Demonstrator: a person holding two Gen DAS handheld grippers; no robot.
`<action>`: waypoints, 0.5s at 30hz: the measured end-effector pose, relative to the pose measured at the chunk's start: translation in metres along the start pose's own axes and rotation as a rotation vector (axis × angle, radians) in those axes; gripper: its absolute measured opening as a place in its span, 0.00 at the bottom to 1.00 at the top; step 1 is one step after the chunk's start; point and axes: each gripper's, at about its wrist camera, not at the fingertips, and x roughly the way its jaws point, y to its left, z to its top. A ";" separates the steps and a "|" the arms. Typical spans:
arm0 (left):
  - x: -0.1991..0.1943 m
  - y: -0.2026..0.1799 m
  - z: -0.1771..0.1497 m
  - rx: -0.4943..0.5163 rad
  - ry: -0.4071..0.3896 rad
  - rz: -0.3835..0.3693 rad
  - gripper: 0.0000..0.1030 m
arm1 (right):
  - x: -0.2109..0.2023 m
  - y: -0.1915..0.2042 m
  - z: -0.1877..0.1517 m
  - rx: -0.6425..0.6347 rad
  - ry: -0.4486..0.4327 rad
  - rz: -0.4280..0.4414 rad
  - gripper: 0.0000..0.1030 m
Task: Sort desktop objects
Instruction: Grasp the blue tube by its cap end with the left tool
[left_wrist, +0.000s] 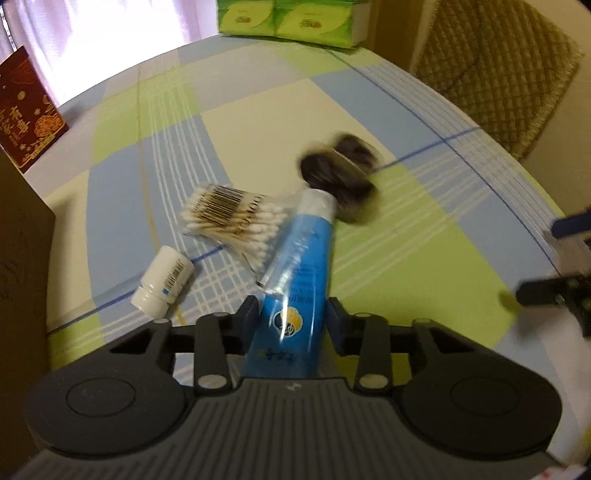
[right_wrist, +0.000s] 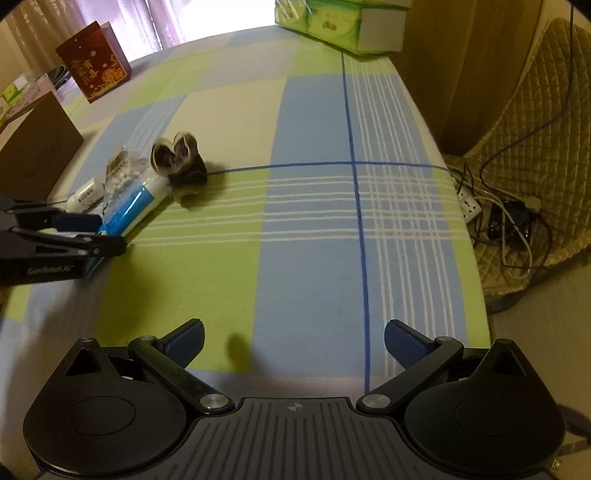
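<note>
Gripping the blue tube (left_wrist: 300, 254) with the left hand-held gripper (left_wrist: 293, 314), jaws pinching narrow on the flat crimped half, cap end pointing out toward twelve o'clock. Nosing that cap right up against the dark fuzzy item (left_wrist: 341, 177), apparently touching it; too blurred to name. Not managing to tell whether the tube is resting on the tabletop (right_wrist: 314, 240) or lifted just clear.

Judging the handling now: looking light, soft-walled and glossy, so likely squashing under a hard pinch and sliding in a loose one. Favouring a hold nearer the fuller middle, across the flat faces, with moderate pressure, and steering clear of the cap shoulder.

Spotting the bag of cotton swabs (left_wrist: 229, 218) at ten o'clock from the tube, just beside it: crinkly, light, probably best taken by a bag edge. Noting the white bottle (left_wrist: 164, 282) lying on its side at nine o'clock: rigid, round, liable to roll.

Hovering the right hand-held gripper (right_wrist: 293, 341) at three o'clock over bare cloth, fingers spread wide, holding nothing.
</note>
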 end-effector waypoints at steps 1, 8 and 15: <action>-0.002 -0.001 -0.004 0.000 0.003 -0.004 0.32 | 0.000 0.001 0.000 -0.001 0.002 0.000 0.98; -0.026 -0.004 -0.039 -0.014 0.040 -0.011 0.32 | 0.002 0.003 0.002 -0.015 0.000 0.009 0.98; -0.031 -0.003 -0.042 -0.045 0.062 -0.029 0.37 | 0.002 0.003 0.001 -0.017 -0.001 0.011 0.98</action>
